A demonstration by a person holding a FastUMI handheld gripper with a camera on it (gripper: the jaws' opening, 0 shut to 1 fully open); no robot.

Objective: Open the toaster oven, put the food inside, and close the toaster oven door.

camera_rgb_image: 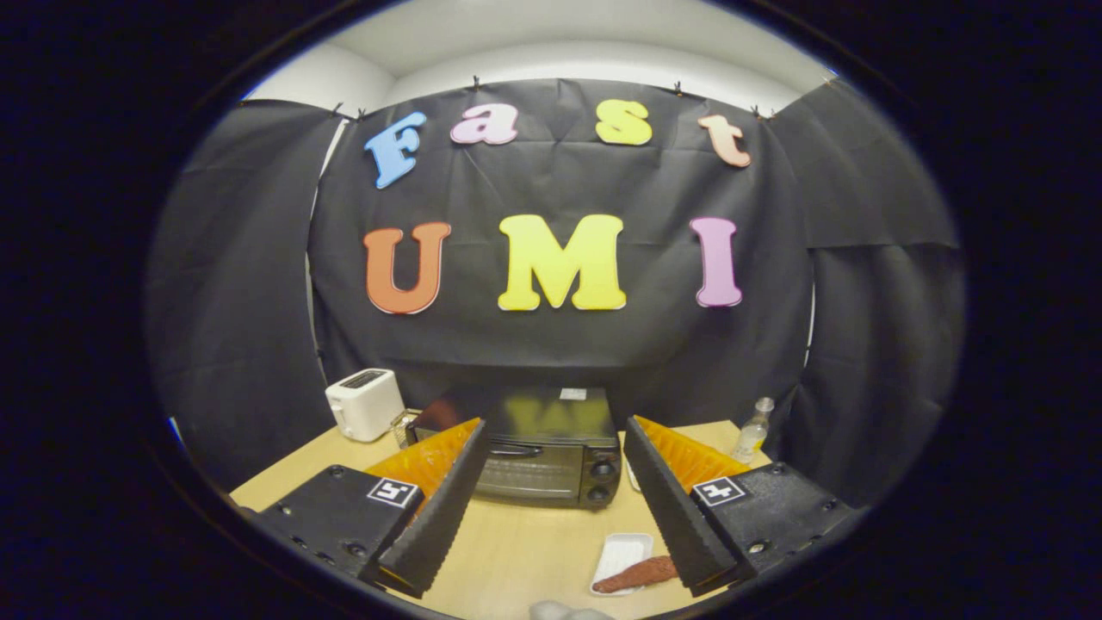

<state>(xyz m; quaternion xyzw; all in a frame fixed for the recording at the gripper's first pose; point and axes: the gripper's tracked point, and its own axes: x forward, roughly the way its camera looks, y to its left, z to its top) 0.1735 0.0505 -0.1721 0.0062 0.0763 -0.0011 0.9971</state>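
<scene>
Pale wood table, closed toaster oven beyond wide-open, empty jaws, black cloth wall.

Black toaster oven, white toaster, reddish-brown food, white tray

Camera riding the tool, looking forward and slightly down, toaster oven near ahead

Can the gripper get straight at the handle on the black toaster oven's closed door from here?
Probably yes: the gripper is open, and the black toaster oven sits beyond its fingers with bare wooden table between; the door handle faces it unobstructed.
</scene>
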